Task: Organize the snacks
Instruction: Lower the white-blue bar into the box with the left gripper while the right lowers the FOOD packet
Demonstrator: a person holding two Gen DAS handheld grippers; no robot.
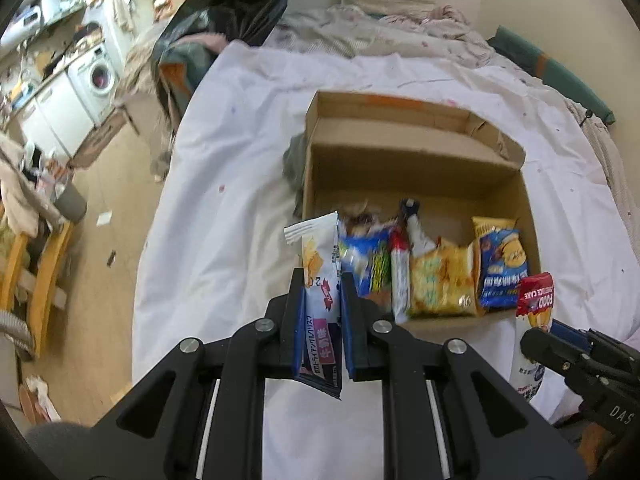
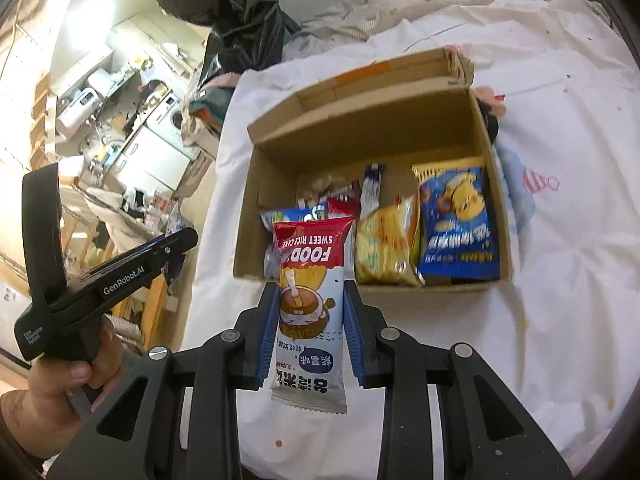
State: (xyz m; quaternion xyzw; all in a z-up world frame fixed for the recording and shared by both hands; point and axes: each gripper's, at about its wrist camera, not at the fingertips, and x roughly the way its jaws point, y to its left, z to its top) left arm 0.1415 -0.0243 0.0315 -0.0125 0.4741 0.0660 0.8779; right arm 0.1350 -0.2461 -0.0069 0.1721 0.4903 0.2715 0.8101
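A bed (image 1: 240,160) covered by a white sheet fills most of both views, with rumpled bedding heaped at its far end. On the sheet an open cardboard box (image 2: 360,120) is set, flaps raised at its far side. Along the near wall of the box several snack packets are stood in a row: a blue packet with a yellow cartoon figure (image 2: 458,220) at the right, a yellow packet (image 2: 386,248) just left of it, and further blue and red-white packets at the left, partly hidden.

The left gripper (image 1: 321,320) is held above the sheet just near the box's left corner; its fingers are clamped on a white wafer packet (image 1: 320,280), held upright. The right gripper (image 2: 310,320) is held before the near wall of the box, its fingers pinching a sweet rice cake packet (image 2: 310,280) with a red top.
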